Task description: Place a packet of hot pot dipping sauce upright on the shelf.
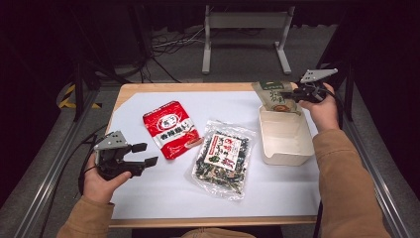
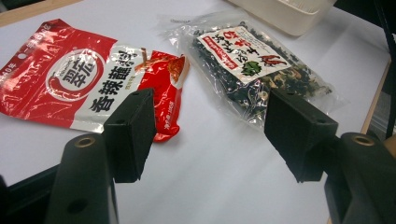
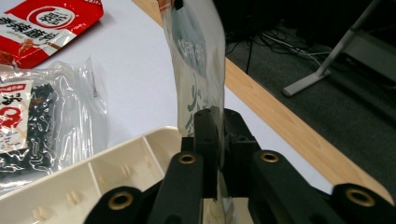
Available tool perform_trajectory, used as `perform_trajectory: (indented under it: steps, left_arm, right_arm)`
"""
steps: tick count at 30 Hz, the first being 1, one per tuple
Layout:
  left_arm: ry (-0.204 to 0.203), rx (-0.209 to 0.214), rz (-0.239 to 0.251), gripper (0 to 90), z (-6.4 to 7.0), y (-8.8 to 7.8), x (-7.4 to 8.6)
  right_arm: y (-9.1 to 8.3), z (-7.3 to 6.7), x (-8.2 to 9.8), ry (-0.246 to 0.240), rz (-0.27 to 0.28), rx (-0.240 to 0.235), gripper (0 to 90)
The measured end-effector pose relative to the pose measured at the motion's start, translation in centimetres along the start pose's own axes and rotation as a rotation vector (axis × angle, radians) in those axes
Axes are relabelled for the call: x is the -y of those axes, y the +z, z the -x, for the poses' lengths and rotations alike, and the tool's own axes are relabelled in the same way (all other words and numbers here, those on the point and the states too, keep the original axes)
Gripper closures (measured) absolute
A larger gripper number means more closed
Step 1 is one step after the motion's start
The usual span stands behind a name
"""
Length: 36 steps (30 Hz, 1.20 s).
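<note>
Holding a pale green printed snack pouch [image 1: 274,96] by its edge, your right gripper [image 1: 292,94] has its two black jaws pressed together on the packet, as the right gripper view shows with the thin film pinched flat between them [image 3: 198,60]. The pouch hangs upright over the far end of the cream plastic rectangular tray [image 1: 285,136], which sits near the right side of the white sheet [image 1: 163,193] covering the wooden table [image 1: 129,89]. In the right gripper view the tray's rim [image 3: 107,158] lies just below the jaws.

Your left gripper [image 1: 143,154] hovers at the near left of the sheet, jaws spread wide with nothing between them; the left gripper view shows bare white sheet in the gap. Just beyond its jaws lies the red and white flat foil sachet [image 1: 171,129] with printed characters [image 2: 79,79], and to the right of that, the clear plastic bag of dark dried greens [image 1: 223,157] with a red and white label [image 2: 252,56]. Both packets lie flat, close beside each other, between your left gripper and the tray.
</note>
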State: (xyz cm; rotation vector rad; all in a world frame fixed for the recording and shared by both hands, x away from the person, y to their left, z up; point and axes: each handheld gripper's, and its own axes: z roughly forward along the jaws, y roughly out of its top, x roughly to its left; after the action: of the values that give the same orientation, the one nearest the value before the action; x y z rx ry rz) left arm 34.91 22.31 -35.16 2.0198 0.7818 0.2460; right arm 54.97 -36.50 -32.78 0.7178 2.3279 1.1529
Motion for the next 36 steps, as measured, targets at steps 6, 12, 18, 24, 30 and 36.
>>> perform_trajectory:
  steps: [6,12,18,24,30,36]
  left_arm:
    - [-0.002,-0.002,-0.001,34.5,0.1,0.0,0.0]
    - [-0.001,-0.001,-0.002,34.4,0.1,0.1,0.0]
    - [0.000,-0.001,-0.001,34.4,0.1,0.1,0.1]
    - [0.001,-0.001,-0.002,34.4,0.1,0.1,0.0]
    - [0.002,0.003,-0.004,34.4,0.1,0.3,-0.1]
    - [-0.004,0.013,-0.011,34.4,0.0,0.5,0.0]
  right_arm:
    - [-0.4,0.4,1.5,0.096,0.009,0.030,87.1]
    - [-0.3,0.2,1.6,0.075,-0.030,0.057,86.6]
    - [-0.5,0.1,1.7,0.070,-0.078,0.091,86.4]
    - [-0.6,0.1,1.7,0.080,-0.089,0.105,86.5]
    - [-0.3,-0.3,0.8,0.076,-0.013,0.049,88.9]
    - [-0.3,-0.1,1.1,0.082,0.103,-0.008,89.0]
